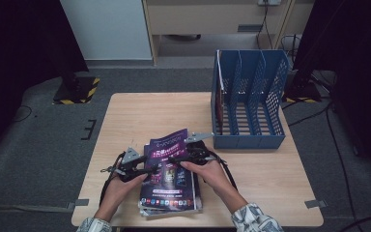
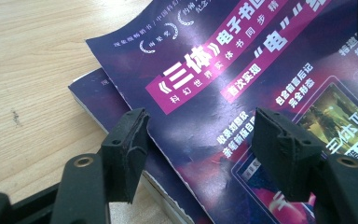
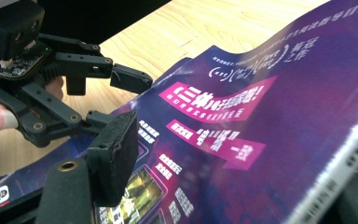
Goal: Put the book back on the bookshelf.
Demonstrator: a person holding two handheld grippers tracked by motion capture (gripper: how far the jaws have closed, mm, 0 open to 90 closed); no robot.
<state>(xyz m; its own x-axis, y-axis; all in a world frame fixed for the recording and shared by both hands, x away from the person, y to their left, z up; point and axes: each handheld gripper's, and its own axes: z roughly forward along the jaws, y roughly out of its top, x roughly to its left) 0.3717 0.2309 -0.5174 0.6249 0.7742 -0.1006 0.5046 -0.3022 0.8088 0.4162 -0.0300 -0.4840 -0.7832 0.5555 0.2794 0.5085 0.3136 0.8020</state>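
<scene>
Magazines (image 1: 170,180), a small stack of glossy purple ones, sit near the front edge of the desk (image 1: 140,111), about midway along it. From above the cover text is way too small to read, and I can't count how many are in the pile.

Starting at the left: the left gripper (image 1: 145,171) is at the stack's left edge. In its own view the jaws are apart, one black foam pad out over the bare wood, the other over the top cover, and the cover's edge runs between them with neither pad pressing on it, so it's released. The paper there looks a bit crinkled, with pink banners and white print, and the lower magazine's white page edges poke out underneath.

The right gripper (image 1: 178,158) is on the top magazine's right side. That cover lifts and curves up toward its camera. One pad hangs clear above the cover, the other jaw is hidden behind the raised spine edge, so I can't tell if it's pinching anything.

Far right, a blue plastic file rack (image 1: 251,104) with mesh walls stands by the desk's right back corner, something reddish in its left slot.
</scene>
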